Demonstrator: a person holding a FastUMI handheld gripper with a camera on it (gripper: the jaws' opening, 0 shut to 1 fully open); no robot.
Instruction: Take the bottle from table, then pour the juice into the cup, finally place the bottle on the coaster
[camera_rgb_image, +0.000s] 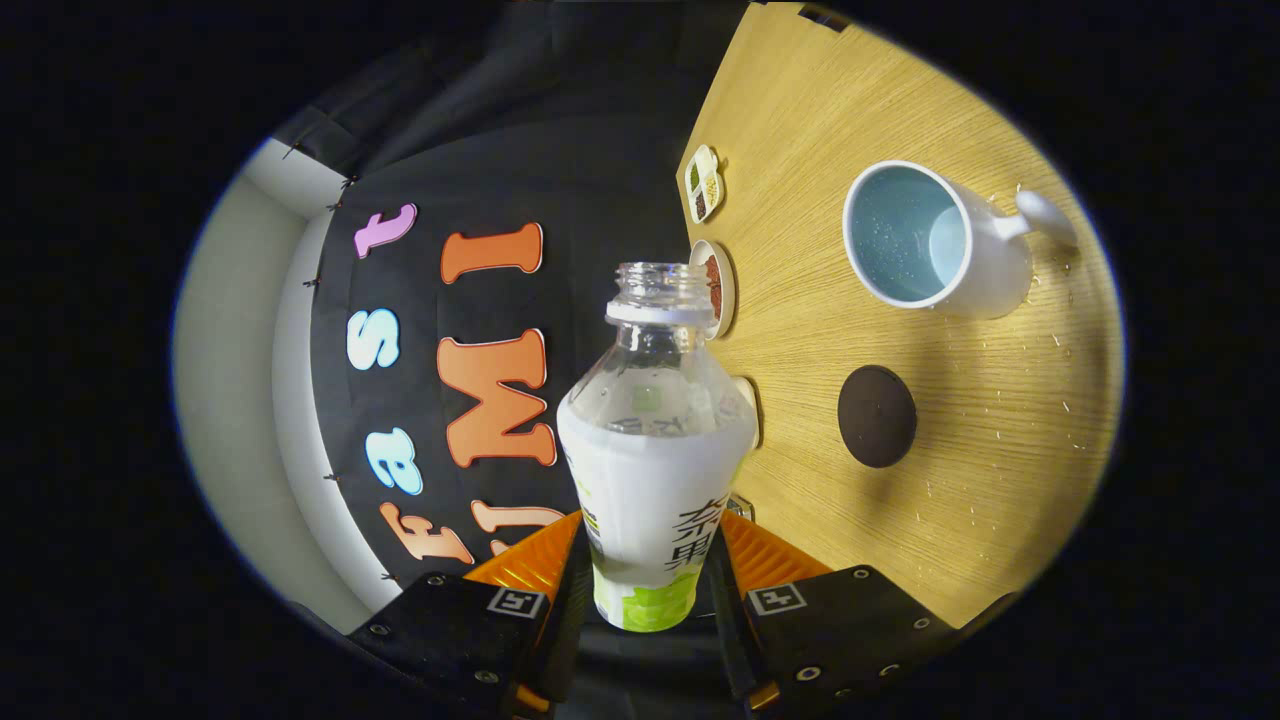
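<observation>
An uncapped clear bottle (655, 440) with a white and green label sits between my two fingers, and my gripper (650, 575) is shut on the bottle's lower body. The view is rolled sideways, so the wooden table (1000, 450) stands beyond the bottle's side. A white cup (925, 240) with a pale blue inside and a handle rests on the table, its mouth facing me. A round dark coaster (877, 416) lies flat on the table between the cup and my fingers. Small droplets speckle the wood around the cup and coaster.
Small dishes stand along the table's far edge: a sectioned dish (705, 183) with seasonings and a round dish (716, 287) just behind the bottle's neck. The black cloth wall (560, 180) rises behind the table.
</observation>
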